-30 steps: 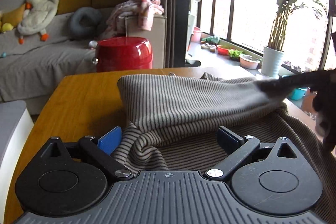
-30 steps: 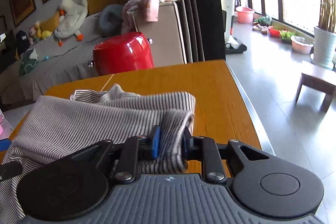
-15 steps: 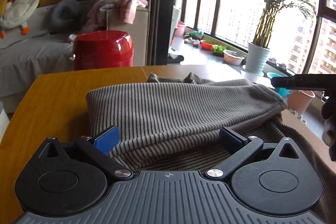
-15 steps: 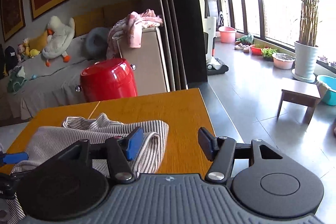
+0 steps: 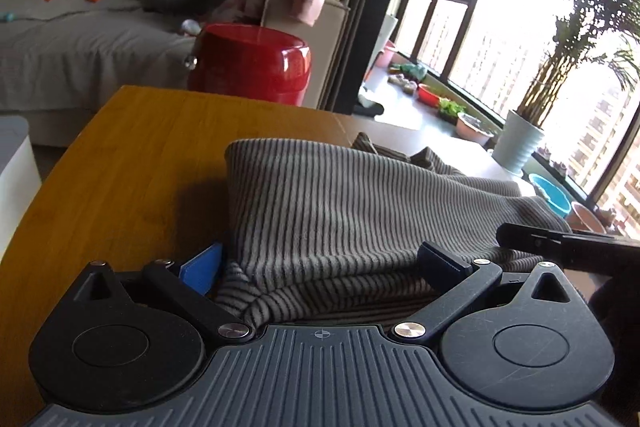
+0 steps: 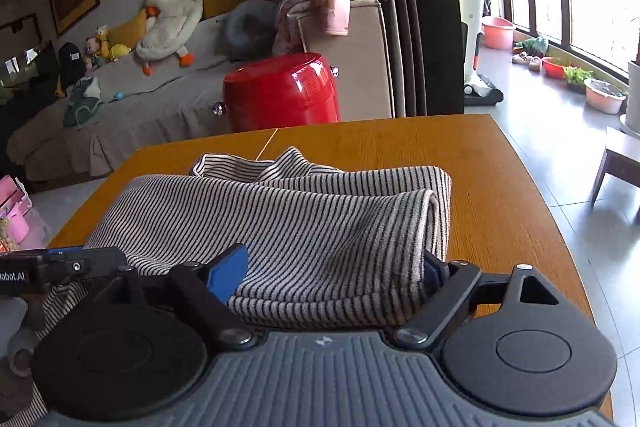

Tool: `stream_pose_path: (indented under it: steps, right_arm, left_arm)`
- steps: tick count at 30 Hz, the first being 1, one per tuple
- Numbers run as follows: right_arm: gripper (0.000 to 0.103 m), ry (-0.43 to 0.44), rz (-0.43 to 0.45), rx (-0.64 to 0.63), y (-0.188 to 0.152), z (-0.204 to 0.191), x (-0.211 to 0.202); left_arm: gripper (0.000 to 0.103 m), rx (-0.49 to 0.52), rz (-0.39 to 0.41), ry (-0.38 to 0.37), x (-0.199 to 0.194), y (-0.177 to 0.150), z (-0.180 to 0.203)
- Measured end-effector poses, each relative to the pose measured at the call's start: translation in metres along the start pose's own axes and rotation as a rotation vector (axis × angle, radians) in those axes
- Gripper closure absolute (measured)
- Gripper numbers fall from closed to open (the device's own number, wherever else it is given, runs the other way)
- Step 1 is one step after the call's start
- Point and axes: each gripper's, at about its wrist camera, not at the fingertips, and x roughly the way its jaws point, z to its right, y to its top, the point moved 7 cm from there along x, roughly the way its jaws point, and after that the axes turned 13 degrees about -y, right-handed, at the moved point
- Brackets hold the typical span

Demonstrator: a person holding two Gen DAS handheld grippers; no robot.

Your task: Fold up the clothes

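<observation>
A striped beige-and-black knit garment [image 5: 344, 211] lies folded over on the wooden table [image 5: 132, 155]; it also shows in the right wrist view [image 6: 304, 223]. My left gripper [image 5: 320, 263] is open, its fingers either side of the garment's near left edge, the cloth lying between them. My right gripper [image 6: 332, 271] is open too, its jaws spread around the folded right end of the garment. The right gripper's tip shows as a dark bar in the left wrist view [image 5: 560, 247]; the left gripper shows at the left edge of the right wrist view [image 6: 60, 267].
A red round stool [image 6: 280, 93] stands beyond the table's far edge, with a sofa [image 6: 132, 107] behind it. The table's right edge [image 6: 560, 227] drops to a tiled floor. A small wooden stool [image 6: 618, 163] and potted plants [image 5: 520, 143] stand by the window.
My right gripper let go of the garment's folded end, opened wide, and now sits around the fold again. My left gripper stayed open and shifted its view to the left.
</observation>
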Motion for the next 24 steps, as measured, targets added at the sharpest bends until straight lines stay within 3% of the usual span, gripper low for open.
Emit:
stream_pose_path:
  steps: [5,12,17,19,20,24]
  right_arm:
    - [0.018,0.019,-0.001,0.054,-0.002,0.012,-0.004]
    - [0.017,-0.028,-0.052,0.155,-0.005,0.033,0.005]
    - [0.016,-0.045,-0.058,0.087,-0.005,0.019,0.01]
    - [0.007,-0.034,-0.069,0.064,-0.004,0.015,0.013]
    - [0.0,-0.021,-0.08,0.048,-0.004,0.012,0.014]
    - [0.0,-0.03,-0.092,0.006,-0.006,0.006,0.014]
  left_arm:
    - [0.0,-0.002,0.011,0.0,-0.003,0.0,0.0]
    - [0.0,0.005,0.044,0.012,-0.008,0.002,0.0]
    - [0.0,0.105,0.142,0.003,-0.023,0.006,0.016]
    - [0.0,0.153,0.173,-0.007,-0.028,0.007,0.025]
    - [0.0,0.168,0.177,-0.017,-0.028,0.007,0.028]
    - [0.0,0.177,0.134,-0.049,-0.02,0.004,0.033]
